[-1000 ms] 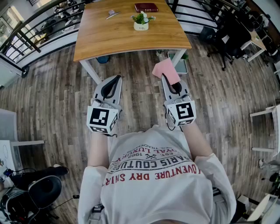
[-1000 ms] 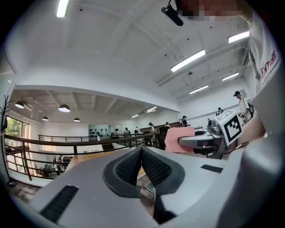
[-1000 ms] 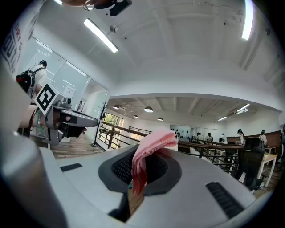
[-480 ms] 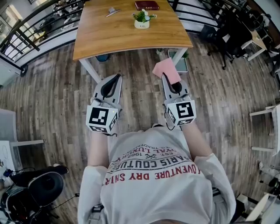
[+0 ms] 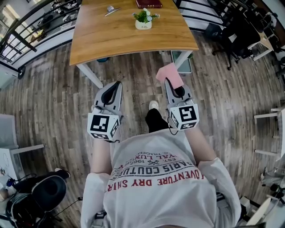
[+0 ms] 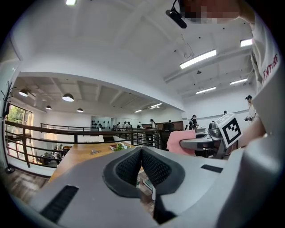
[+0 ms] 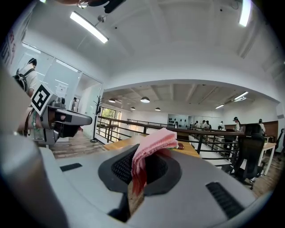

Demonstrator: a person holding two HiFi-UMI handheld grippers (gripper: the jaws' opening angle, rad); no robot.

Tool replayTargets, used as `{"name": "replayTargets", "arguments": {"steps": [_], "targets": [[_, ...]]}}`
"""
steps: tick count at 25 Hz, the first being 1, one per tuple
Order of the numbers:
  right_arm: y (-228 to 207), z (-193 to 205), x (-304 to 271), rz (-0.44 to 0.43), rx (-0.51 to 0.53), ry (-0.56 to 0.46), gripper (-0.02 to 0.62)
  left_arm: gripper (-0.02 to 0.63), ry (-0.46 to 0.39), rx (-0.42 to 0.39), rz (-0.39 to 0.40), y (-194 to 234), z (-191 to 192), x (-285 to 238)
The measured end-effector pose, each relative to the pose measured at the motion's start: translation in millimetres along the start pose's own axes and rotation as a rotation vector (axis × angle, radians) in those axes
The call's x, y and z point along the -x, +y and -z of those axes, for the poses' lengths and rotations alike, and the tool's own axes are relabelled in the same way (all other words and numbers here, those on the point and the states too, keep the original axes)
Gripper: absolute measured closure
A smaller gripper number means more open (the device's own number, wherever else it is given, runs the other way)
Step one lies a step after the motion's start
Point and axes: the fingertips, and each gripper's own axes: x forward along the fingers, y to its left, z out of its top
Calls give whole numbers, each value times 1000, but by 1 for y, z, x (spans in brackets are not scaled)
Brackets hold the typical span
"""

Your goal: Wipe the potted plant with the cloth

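The potted plant, green leaves in a small white pot, stands near the far end of the wooden table. In the left gripper view the plant shows small, just above the jaws. My right gripper is shut on a folded pink cloth, which sticks out past its tips and hangs over the floor short of the table. The cloth fills the jaws of my right gripper. My left gripper is shut and empty, level with the right one. Its pads meet with nothing between them.
A red book and a small metal object lie beyond the plant. A flat tray sits on the floor under the table's right corner. Railings run at the left, office chairs stand at the right. My leg and shoe show between the grippers.
Both grippers have sunk a little while staying side by side. A dark trouser leg with a light shoe has stepped into view between them. The table has shifted slightly in the picture.
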Motion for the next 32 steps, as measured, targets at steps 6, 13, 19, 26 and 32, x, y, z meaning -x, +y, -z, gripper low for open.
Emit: {"name": "replayTargets", "arguments": {"steps": [6,13,19,26,32], "targets": [[-38,19,-63,-37,-19,16,560,589,36,6,-35,28,16,-60],[-107,17,-175,-99,-15,12,560,589,66,22,-93,85,17,-171],[-179,7,-270,-131,-16,18,560,591,85,23,-113,126,6,-279],[-203,8,-342,-185,-7,56,559,589,114,49,-122,161,9,-346],[-216,17,-376,-128,-18,112,560,589,191,67,-60,191,32,-378]]}}
